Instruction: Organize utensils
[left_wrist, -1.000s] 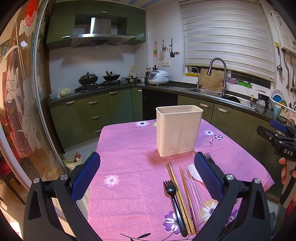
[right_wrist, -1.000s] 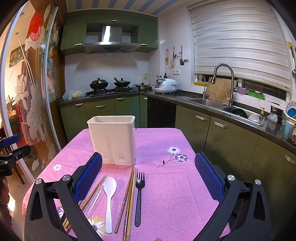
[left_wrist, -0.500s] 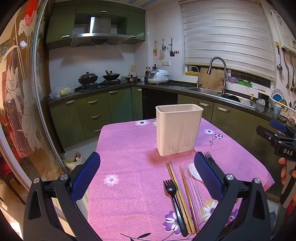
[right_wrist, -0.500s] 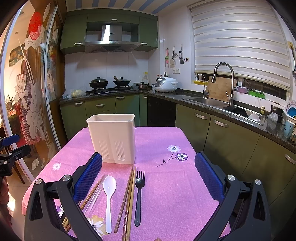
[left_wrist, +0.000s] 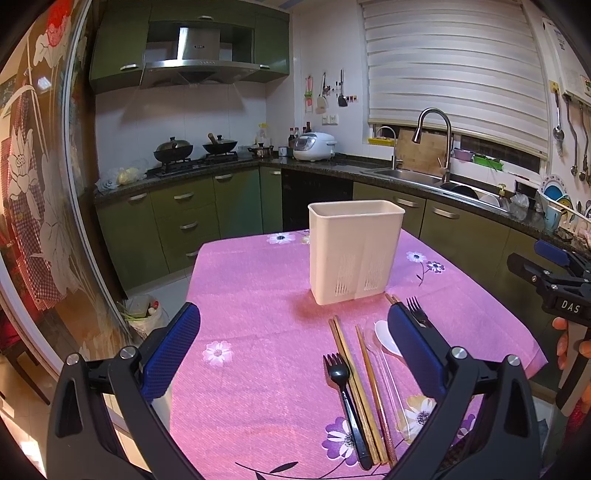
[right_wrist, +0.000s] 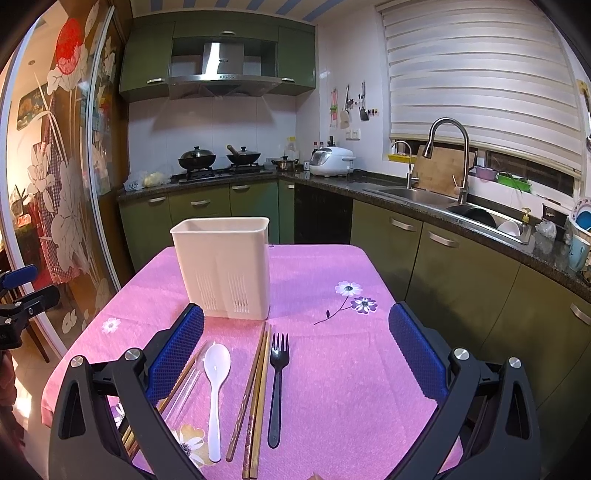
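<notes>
Pink flowered tablecloth covers the near surface. Behind it, green base cabinets under a dark counter. Steel sink with tall curved faucet; wooden cutting board leaning at the window, white blind lowered. White rice cooker in the corner. Two lidded woks on the stove, range hood above. Trash bin on the floor, left of the cloth.

1. Cream utensil holder stands upright on the pink cloth, nothing visible in it.
2. White spoon, chopsticks, black fork lie flat, side by side, just before it.
3. Second black fork lies left of more chopsticks.
</notes>
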